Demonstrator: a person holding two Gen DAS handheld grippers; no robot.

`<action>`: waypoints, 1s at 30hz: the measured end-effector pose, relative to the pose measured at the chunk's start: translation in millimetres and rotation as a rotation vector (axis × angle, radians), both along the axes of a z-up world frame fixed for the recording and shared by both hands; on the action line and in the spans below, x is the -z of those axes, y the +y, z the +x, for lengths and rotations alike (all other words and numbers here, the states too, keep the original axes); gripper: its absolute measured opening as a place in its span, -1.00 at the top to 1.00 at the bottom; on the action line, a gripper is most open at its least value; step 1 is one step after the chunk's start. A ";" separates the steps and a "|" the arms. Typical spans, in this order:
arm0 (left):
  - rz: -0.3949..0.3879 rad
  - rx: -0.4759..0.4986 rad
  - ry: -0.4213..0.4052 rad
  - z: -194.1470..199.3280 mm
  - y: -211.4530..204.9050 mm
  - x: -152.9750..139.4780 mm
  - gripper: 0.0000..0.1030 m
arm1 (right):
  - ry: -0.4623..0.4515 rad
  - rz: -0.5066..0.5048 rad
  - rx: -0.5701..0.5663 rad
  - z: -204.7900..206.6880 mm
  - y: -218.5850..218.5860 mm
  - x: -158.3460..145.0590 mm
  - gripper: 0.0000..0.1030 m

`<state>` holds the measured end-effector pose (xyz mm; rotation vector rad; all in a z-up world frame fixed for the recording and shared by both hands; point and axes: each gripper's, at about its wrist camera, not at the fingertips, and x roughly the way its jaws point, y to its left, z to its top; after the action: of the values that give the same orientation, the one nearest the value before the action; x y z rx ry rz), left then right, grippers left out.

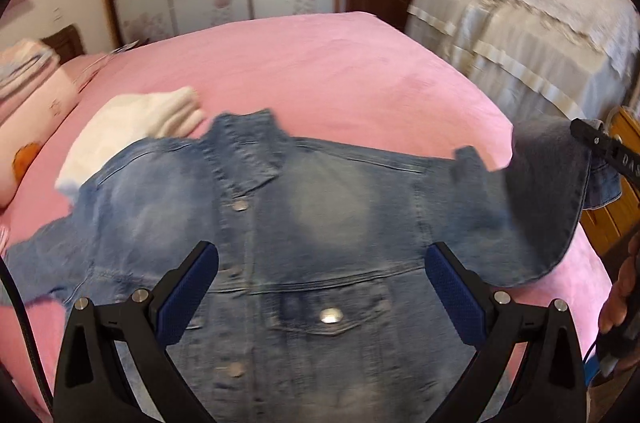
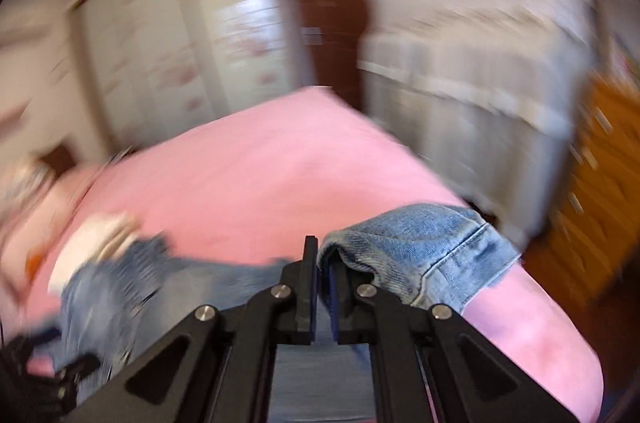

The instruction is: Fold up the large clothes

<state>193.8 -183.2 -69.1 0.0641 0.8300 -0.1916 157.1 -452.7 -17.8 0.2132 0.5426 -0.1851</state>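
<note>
Denim jacket (image 1: 320,223) front-up on near part of pink bed (image 1: 320,63); right gripper (image 2: 323,263) clamped on its sleeve cuff (image 2: 420,247), lifted at right; left gripper (image 1: 322,287) wide open above jacket chest, holding nothing.

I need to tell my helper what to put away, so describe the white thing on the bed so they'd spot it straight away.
Start at the pink bed. Beyond the denim jacket lies a folded white garment, partly under the jacket's shoulder, the only plain white item there.
</note>
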 end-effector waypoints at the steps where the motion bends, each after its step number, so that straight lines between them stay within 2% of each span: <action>1: -0.007 -0.039 0.002 1.6 20.1 1.9 -0.99 | 0.003 -0.038 -0.066 8.0 27.5 -0.2 0.92; 4: -0.016 -0.115 0.031 8.8 63.5 14.4 -0.99 | 0.064 -0.145 -0.235 27.5 104.3 22.0 0.92; 9: -0.023 -0.159 0.142 19.2 105.8 50.7 -0.99 | 0.277 -0.298 -0.415 46.3 196.7 100.6 0.87; 11: -0.037 -0.147 0.170 18.8 109.8 63.0 -0.99 | 0.367 -0.344 -0.448 43.3 219.6 128.9 0.75; 12: -0.044 -0.139 0.178 18.6 111.7 67.6 -0.99 | 0.388 -0.366 -0.452 35.1 226.5 137.8 0.62; 13: -0.060 -0.123 0.195 19.7 111.1 72.9 -0.99 | 0.400 -0.384 -0.455 29.2 230.1 143.6 0.39; 16: -0.111 -0.076 0.222 23.6 105.7 82.2 -0.99 | 0.382 -0.362 -0.459 6.7 225.7 140.0 0.04; 21: -0.185 0.015 0.244 34.8 76.4 82.9 -0.99 | 0.320 -0.281 -0.430 -27.7 201.6 109.6 0.02; 24: -0.146 0.094 0.219 38.1 45.4 76.9 -0.99 | 0.300 -0.210 -0.368 -41.6 180.6 95.4 0.02; 27: -0.058 0.206 0.187 36.9 2.3 69.8 -0.99 | 0.284 -0.100 -0.298 -54.7 151.7 85.7 0.02; 30: 0.067 0.322 0.143 29.5 -47.1 69.9 -0.99 | 0.284 -0.013 -0.228 -64.2 124.8 84.0 0.02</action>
<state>223.3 -230.3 -139.0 0.2499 0.9659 -0.4764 92.8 -328.0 -101.8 0.1109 0.8423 0.0038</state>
